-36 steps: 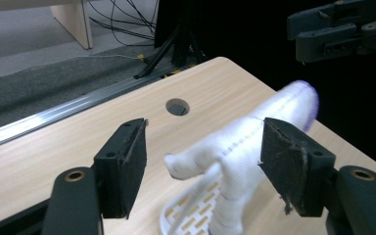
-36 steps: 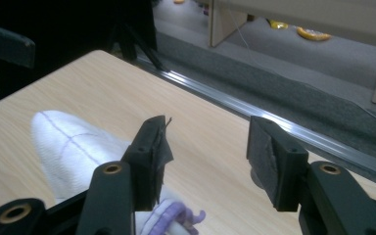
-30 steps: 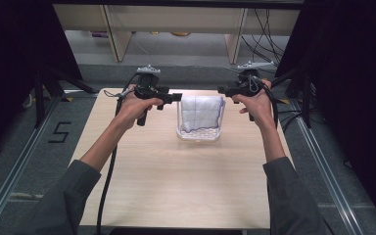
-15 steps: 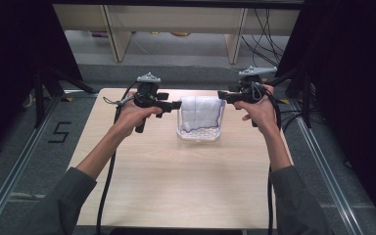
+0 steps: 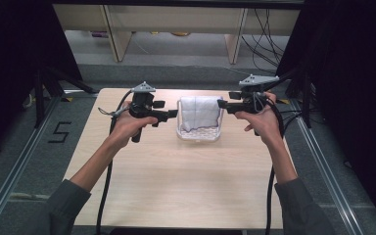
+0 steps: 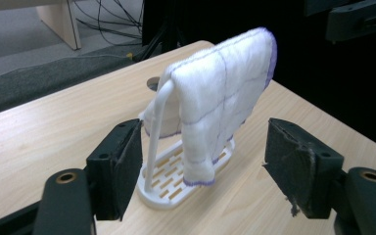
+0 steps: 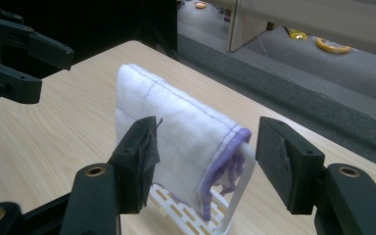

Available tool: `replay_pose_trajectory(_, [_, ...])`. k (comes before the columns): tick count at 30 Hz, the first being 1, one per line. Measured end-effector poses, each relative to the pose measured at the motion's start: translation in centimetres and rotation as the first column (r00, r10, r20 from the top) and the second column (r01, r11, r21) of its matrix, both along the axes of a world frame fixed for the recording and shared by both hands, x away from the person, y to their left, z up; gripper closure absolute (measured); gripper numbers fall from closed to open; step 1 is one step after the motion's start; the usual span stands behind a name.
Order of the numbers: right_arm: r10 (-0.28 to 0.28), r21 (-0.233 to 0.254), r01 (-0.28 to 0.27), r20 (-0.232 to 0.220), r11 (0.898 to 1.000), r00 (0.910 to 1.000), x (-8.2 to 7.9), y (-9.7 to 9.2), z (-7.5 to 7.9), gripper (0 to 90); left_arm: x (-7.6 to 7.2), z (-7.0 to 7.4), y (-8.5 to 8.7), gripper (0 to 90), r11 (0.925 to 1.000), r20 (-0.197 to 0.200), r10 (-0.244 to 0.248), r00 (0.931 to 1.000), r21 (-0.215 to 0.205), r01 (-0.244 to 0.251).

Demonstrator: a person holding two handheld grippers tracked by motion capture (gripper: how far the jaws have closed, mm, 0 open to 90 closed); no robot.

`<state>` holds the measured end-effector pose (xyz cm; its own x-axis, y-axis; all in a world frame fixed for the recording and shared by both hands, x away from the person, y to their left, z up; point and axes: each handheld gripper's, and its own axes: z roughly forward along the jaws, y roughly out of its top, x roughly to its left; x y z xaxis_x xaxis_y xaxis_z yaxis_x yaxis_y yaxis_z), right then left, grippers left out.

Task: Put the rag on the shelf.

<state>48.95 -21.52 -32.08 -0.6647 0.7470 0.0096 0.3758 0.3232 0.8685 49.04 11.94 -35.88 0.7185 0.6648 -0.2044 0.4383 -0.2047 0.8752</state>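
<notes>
Left tongs: the left gripper (image 5: 172,114) in my left hand (image 5: 127,126) points at the left end of the rack, its 2 pads (image 6: 127,166) wide apart, gripping nothing.
Right tongs: the right gripper (image 5: 222,105) in my right hand (image 5: 262,120) points at the rack's right end; its jaws have just been opening and nothing is pinched, though the cloth's purple edge sits in the gap in the right gripper view.
Cloth: the white cloth (image 5: 199,111) with thin purple lines hangs folded over the top bar of the rack, both flaps drooping.
Rack: the white plastic rack (image 5: 199,135) with a slotted base stands upright on the table (image 5: 176,186), toward its far edge, between my 2 grippers.
Contact: neither gripper touches cloth or rack.
</notes>
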Motion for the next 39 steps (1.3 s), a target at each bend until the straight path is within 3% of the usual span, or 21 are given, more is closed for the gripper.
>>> replay_pose_trajectory(5, [0.024, -0.003, -0.024, 0.008, 1.000, 0.9997, -0.9, 0.2, -0.3, 40.3, -0.8, -0.6, 0.4, 28.7, 0.9998, -0.003, 0.001, 1.0000, 0.018, -0.001])
replay_pose_trajectory(6, [0.015, 0.020, -0.015, -0.002, 1.000, 0.9999, -1.1, 0.5, -0.5, 40.0, -1.0, -0.8, 0.4, 28.7, 0.9997, -0.002, -0.004, 1.0000, 0.024, 0.004])
replay_pose_trajectory(8, [0.019, 0.007, -0.019, 0.006, 1.000, 0.9998, -1.3, 0.4, -0.7, 39.6, -1.4, -1.1, 0.5, 28.3, 0.9994, -0.001, -0.012, 0.9999, 0.033, 0.012])
replay_pose_trajectory(12, [0.025, 0.012, -0.025, 0.002, 1.000, 0.9997, -1.9, 0.6, -1.2, 38.8, -2.2, -1.7, 0.6, 27.9, 0.9995, 0.005, -0.025, 0.9997, 0.019, 0.025])
replay_pose_trajectory(15, [0.035, 0.023, -0.035, 0.009, 0.999, 0.9994, -2.2, 0.7, -1.6, 38.8, -2.9, -2.0, 0.6, 27.6, 0.9990, 0.020, -0.028, 0.9994, 0.035, 0.028])
replay_pose_trajectory(17, [0.032, 0.024, -0.031, -0.010, 0.999, 0.9994, -2.6, 0.9, -1.9, 38.6, -3.3, -2.2, 0.6, 27.6, 0.9992, 0.015, -0.032, 0.9994, 0.026, 0.031])
replay_pose_trajectory(20, [0.033, 0.024, -0.033, -0.003, 0.999, 0.9994, -2.9, 1.0, -2.5, 38.3, -3.8, -2.3, 0.6, 27.4, 0.9989, 0.018, -0.043, 0.9989, 0.022, 0.042])
replay_pose_trajectory(24, [0.046, 0.038, -0.045, -0.039, 0.998, 0.9982, -3.4, 1.1, -3.1, 37.5, -4.3, -2.3, 0.5, 27.3, 0.9985, 0.024, -0.051, 0.9984, 0.024, 0.050])
replay_pose_trajectory(27, [0.033, 0.054, -0.032, -0.016, 0.998, 0.9993, -3.7, 1.2, -3.5, 37.0, -4.5, -2.4, 0.5, 27.1, 0.9983, 0.028, -0.055, 0.9981, 0.019, 0.055])
replay_pose_trajectory(28, [0.049, 0.040, -0.048, -0.037, 0.998, 0.9981, -3.8, 1.1, -3.5, 36.7, -4.7, -2.4, 0.5, 26.9, 0.9987, 0.030, -0.047, 0.9984, 0.021, 0.046])
replay_pose_trajectory(29, [0.057, 0.044, -0.056, -0.028, 0.997, 0.9980, -3.7, 1.1, -3.7, 36.5, -4.7, -2.5, 0.6, 26.8, 0.9986, 0.029, -0.050, 0.9983, 0.016, 0.050])
replay_pose_trajectory(30, [0.041, 0.046, -0.038, -0.048, 0.998, 0.9980, -4.0, 1.2, -3.8, 36.1, -4.9, -2.6, 0.7, 26.7, 0.9985, 0.032, -0.053, 0.9981, 0.020, 0.052])
replay_pose_trajectory(31, [0.045, 0.031, -0.044, -0.038, 0.999, 0.9983, -4.0, 1.0, -3.9, 35.9, -5.1, -2.7, 0.7, 26.6, 0.9983, 0.028, -0.052, 0.9982, 0.026, 0.051])
replay_pose_trajectory(32, [0.049, 0.053, -0.047, -0.036, 0.997, 0.9981, -4.1, 1.1, -4.1, 35.9, -5.3, -2.7, 0.8, 26.5, 0.9983, 0.031, -0.049, 0.9983, 0.034, 0.048])
replay_pose_trajectory(34, [0.039, 0.057, -0.037, -0.030, 0.998, 0.9988, -4.4, 1.0, -4.3, 35.8, -5.5, -3.0, 1.1, 26.5, 0.9984, 0.035, -0.051, 0.9981, 0.027, 0.050])
replay_pose_trajectory(35, [0.051, 0.037, -0.049, -0.037, 0.998, 0.9980, -4.5, 0.8, -4.3, 35.6, -5.6, -3.2, 1.2, 26.3, 0.9986, 0.033, -0.048, 0.9983, 0.021, 0.048])
replay_pose_trajectory(36, [0.055, 0.056, -0.052, -0.055, 0.997, 0.9970, -4.6, 1.0, -4.6, 35.3, -5.8, -3.3, 1.3, 26.1, 0.9985, 0.032, -0.047, 0.9984, 0.030, 0.046])
replay_pose_trajectory(38, [0.044, 0.049, -0.042, -0.037, 0.998, 0.9983, -4.8, 0.7, -4.7, 35.2, -6.0, -3.6, 1.4, 25.8, 0.9979, 0.034, -0.060, 0.9976, 0.029, 0.059])
replay_pose_trajectory(39, [0.054, 0.061, -0.050, -0.054, 0.997, 0.9971, -4.9, 0.7, -4.8, 35.1, -6.1, -3.7, 1.4, 25.6, 0.9982, 0.034, -0.054, 0.9979, 0.026, 0.054])
